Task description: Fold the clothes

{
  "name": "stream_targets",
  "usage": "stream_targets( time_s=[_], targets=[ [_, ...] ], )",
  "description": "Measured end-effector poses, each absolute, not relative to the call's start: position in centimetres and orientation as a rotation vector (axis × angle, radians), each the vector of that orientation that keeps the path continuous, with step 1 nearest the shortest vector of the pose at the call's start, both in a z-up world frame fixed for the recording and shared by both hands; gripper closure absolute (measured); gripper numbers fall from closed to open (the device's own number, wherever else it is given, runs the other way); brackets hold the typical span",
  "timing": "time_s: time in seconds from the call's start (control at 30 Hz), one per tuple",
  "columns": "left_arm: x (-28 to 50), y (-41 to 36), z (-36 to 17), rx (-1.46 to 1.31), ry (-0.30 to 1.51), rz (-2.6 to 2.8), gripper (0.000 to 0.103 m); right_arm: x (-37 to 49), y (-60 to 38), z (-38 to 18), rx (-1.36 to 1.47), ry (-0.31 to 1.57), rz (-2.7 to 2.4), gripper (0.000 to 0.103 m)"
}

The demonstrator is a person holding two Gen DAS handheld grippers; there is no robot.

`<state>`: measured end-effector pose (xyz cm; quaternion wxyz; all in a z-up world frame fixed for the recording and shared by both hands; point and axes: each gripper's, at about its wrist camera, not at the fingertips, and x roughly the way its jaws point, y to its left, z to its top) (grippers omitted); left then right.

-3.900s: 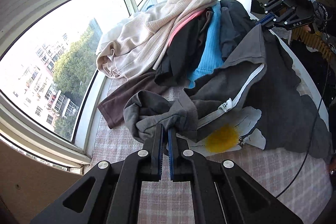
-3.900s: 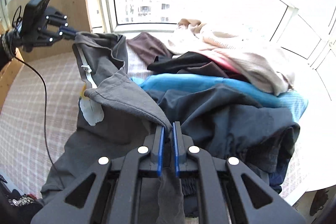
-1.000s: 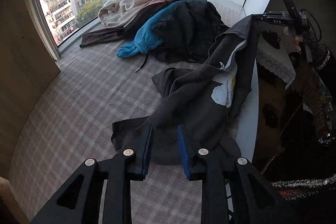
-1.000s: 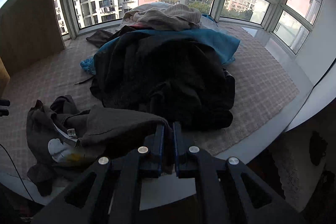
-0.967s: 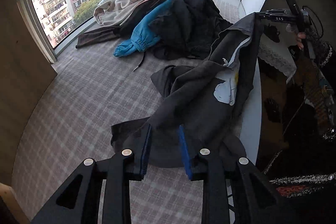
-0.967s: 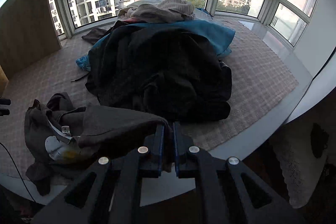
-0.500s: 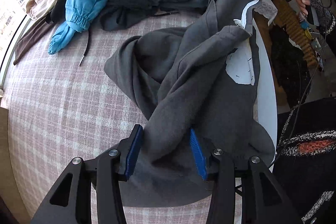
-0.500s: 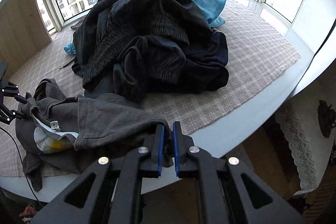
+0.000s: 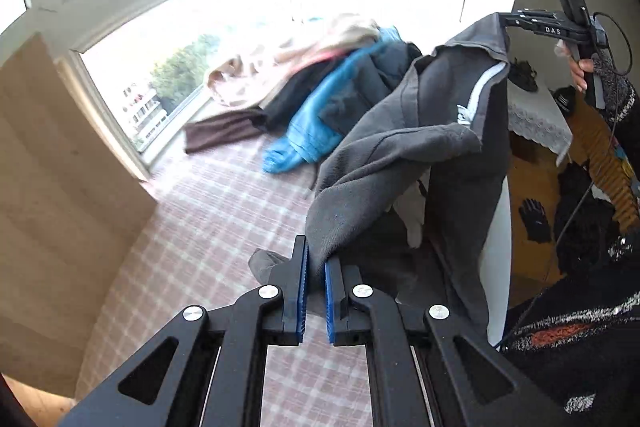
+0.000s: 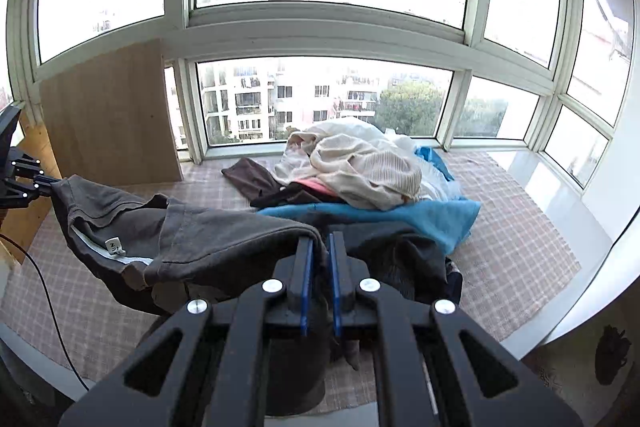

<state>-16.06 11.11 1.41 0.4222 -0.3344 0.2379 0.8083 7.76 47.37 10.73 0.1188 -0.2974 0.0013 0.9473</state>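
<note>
Grey shirt [image 9: 400, 163]: newly lifted clear, stretched between clenched left gripper [image 9: 315, 267] and right gripper [image 10: 319, 251], ready for spreading.

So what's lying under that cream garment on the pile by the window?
Under the cream garment show a pink edge, dark clothes and a blue garment, all on the checked mat. How many more pieces lie buried beneath is hidden.

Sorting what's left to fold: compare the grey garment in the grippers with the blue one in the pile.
The grey garment hangs in the air, stretched between both grippers; the blue garment lies crumpled on the checked mat. Grey is separated out; blue is half buried under other clothes. Neither is folded.
</note>
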Motion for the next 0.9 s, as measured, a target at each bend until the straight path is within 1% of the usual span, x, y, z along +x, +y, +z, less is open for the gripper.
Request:
stream_targets(
  time_s=[0.07, 0.13, 0.2, 0.27, 0.3, 0.43, 0.47, 0.53, 0.6, 0.67, 0.8, 0.9],
  targets=[
    [-15.7, 7.7, 7.6, -0.712, 0.580, 2.188, 0.097, 6.7, 45.6, 14.8, -0.743, -0.056, 2.838, 0.095],
    [-14.5, 4.9, 12.3, -0.601, 0.580, 2.355, 0.098, 5.7, 43.8, 18.2, -0.631, -0.102, 2.896, 0.095],
    [-13.1, 2.2, 16.2, -0.514, 0.498, 2.469, 0.103, 4.8, 42.4, 20.6, -0.590, -0.099, 2.961, 0.095],
    [-11.4, -0.6, 19.7, -0.437, 0.399, 2.548, 0.103, 4.1, 40.9, 22.7, -0.566, -0.098, 3.024, 0.095],
    [-10.6, -1.6, 21.1, -0.408, 0.381, 2.582, 0.103, 3.8, 40.1, 23.4, -0.559, -0.113, 3.046, 0.095],
    [-9.9, -3.0, 20.7, -0.512, 0.404, 2.552, 0.103, 2.9, 37.2, 23.8, -0.610, -0.218, 3.074, 0.095],
    [-9.7, -3.4, 20.5, -0.541, 0.410, 2.542, 0.103, 2.9, 36.7, 23.1, -0.634, -0.243, 3.076, 0.095],
    [-10.7, -2.7, 17.4, -0.629, 0.419, 2.478, 0.102, 3.5, 36.3, 21.0, -0.699, -0.255, 3.076, 0.095],
    [-12.0, -0.7, 12.8, -0.713, 0.412, 2.379, 0.102, 5.2, 36.8, 18.3, -0.741, -0.259, 3.041, 0.095],
    [-12.7, 1.9, 7.9, -0.798, 0.440, 2.281, 0.097, 7.1, 38.0, 15.3, -0.787, -0.237, 2.982, 0.095],
    [-14.1, 8.1, -1.9, -0.967, 0.506, 2.059, 0.092, 10.1, 44.2, 8.0, -0.980, 0.013, 2.802, 0.095],
    [-15.3, 13.1, -7.6, -1.044, 0.582, 1.907, 0.091, 11.3, 48.2, 1.5, -1.197, 0.169, 2.655, 0.095]
  ],
)
